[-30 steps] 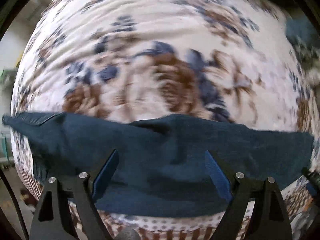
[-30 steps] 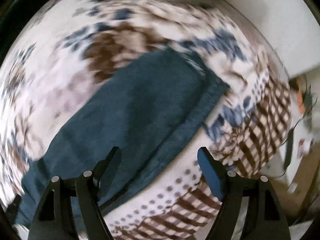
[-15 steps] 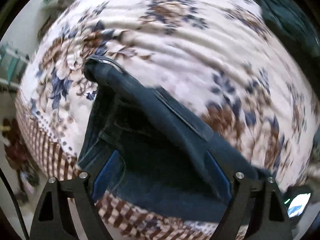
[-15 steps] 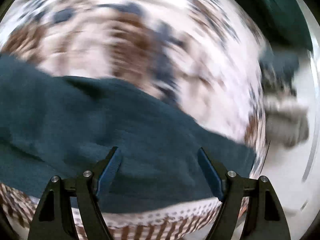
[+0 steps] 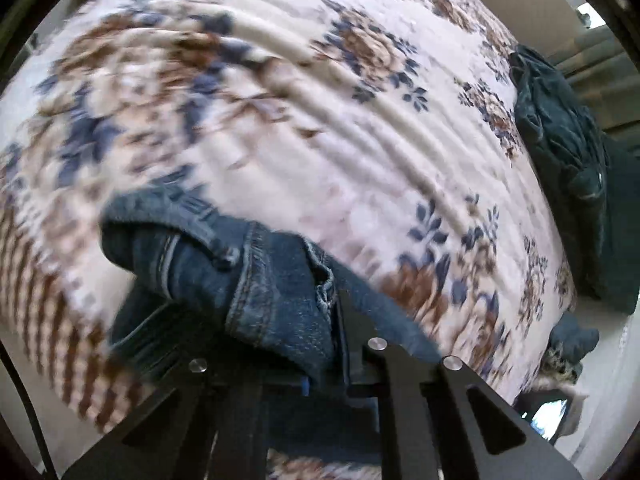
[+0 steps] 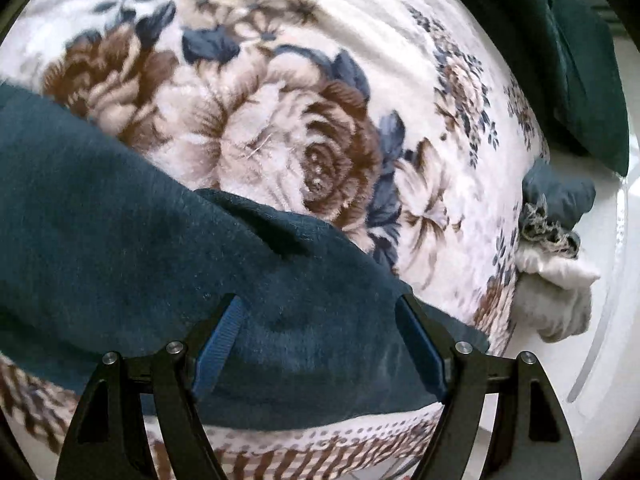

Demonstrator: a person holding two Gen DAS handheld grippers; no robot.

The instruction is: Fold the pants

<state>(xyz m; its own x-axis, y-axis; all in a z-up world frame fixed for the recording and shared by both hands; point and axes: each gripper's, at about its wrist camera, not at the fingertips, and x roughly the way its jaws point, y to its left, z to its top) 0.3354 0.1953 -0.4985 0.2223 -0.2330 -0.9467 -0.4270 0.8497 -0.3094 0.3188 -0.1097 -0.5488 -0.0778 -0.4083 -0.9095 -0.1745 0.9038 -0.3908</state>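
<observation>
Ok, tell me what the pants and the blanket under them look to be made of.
Pants: blue denim by the look, matte; doubled stitch lines, a frayed edge and a belt loop show where the left claw has just closed on them. In the right wrist view they look darker and softer.
Blanket: probably plush fleece; a fuzzy ribbed pile with printed brown and blue flowers.

- Left gripper (image 5: 320, 364): its jaws, spread wide a second ago over flat cloth, have just been closing and now pinch the bunched waistband of the dark blue denim pants (image 5: 276, 300).
- Left view has swung: a dark green garment heap (image 5: 568, 148) now shows at the right edge of the floral fleece bed blanket (image 5: 320, 120).
- Right gripper (image 6: 320, 344): jaws unchanged in spread; the pants' cloth (image 6: 160, 248) beneath it, diagonal before, now crosses from the left.
</observation>
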